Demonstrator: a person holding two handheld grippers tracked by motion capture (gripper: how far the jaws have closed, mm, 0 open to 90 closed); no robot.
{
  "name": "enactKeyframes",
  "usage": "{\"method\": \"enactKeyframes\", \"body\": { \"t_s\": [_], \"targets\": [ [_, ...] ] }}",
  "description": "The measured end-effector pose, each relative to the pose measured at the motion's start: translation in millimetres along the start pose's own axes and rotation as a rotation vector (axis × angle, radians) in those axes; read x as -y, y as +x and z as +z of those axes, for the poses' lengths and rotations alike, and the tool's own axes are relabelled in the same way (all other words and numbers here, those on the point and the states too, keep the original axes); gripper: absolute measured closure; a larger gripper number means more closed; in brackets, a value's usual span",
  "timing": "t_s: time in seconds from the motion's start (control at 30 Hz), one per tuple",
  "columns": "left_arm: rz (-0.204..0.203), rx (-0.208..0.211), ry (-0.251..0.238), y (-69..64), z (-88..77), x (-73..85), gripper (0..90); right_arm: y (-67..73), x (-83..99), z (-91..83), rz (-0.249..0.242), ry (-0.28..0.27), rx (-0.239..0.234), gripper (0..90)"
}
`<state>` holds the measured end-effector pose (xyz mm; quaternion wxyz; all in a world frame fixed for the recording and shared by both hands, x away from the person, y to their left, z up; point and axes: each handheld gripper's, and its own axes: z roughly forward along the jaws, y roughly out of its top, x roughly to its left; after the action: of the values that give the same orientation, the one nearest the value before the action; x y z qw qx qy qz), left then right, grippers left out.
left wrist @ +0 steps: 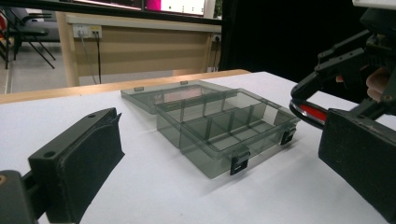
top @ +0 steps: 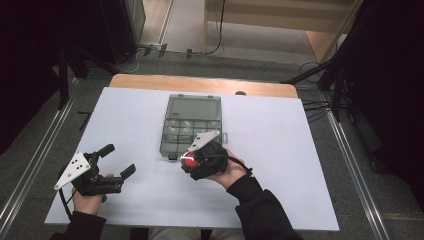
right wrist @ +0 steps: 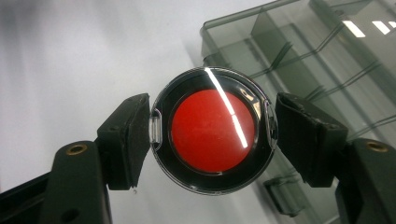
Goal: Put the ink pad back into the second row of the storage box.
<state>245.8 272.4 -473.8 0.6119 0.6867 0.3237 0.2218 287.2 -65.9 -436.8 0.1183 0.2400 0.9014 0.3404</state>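
A grey see-through compartment box [top: 191,131] lies open mid-table, its lid [top: 195,106] folded back on the far side; the box [left wrist: 224,128] [right wrist: 327,79] holds several empty compartments. My right gripper [top: 189,161] [right wrist: 212,133] is shut on a round clear-lidded case with a red disc inside [right wrist: 212,130] [top: 189,160], held in the air just in front of the box's near left corner. That red case [left wrist: 310,111] also shows at the right of the left gripper view. My left gripper [top: 120,160] [left wrist: 224,163] stands open at the near left of the table, nothing between its jaws, pointing toward the box.
A white sheet [top: 300,170] covers the table, with a wooden edge [top: 200,82] at the far side. Black latches [left wrist: 240,163] stick out from the box's front wall. Dark stands and cables [top: 320,100] flank the table on the floor.
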Motion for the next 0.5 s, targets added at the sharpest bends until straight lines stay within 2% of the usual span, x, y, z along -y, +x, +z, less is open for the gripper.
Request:
{"method": "enactKeyframes", "body": {
  "t_s": [0.17,0.5],
  "targets": [
    [0.000,-0.001,0.001,0.1,0.0,0.0,0.0,-7.8,-5.5,-0.2,0.004,0.000,0.005,30.9],
    [-0.003,0.002,-0.003,0.1,0.0,-0.1,0.0,-31.1,-13.3,7.0,0.056,0.033,0.043,30.9]
  ]
}}
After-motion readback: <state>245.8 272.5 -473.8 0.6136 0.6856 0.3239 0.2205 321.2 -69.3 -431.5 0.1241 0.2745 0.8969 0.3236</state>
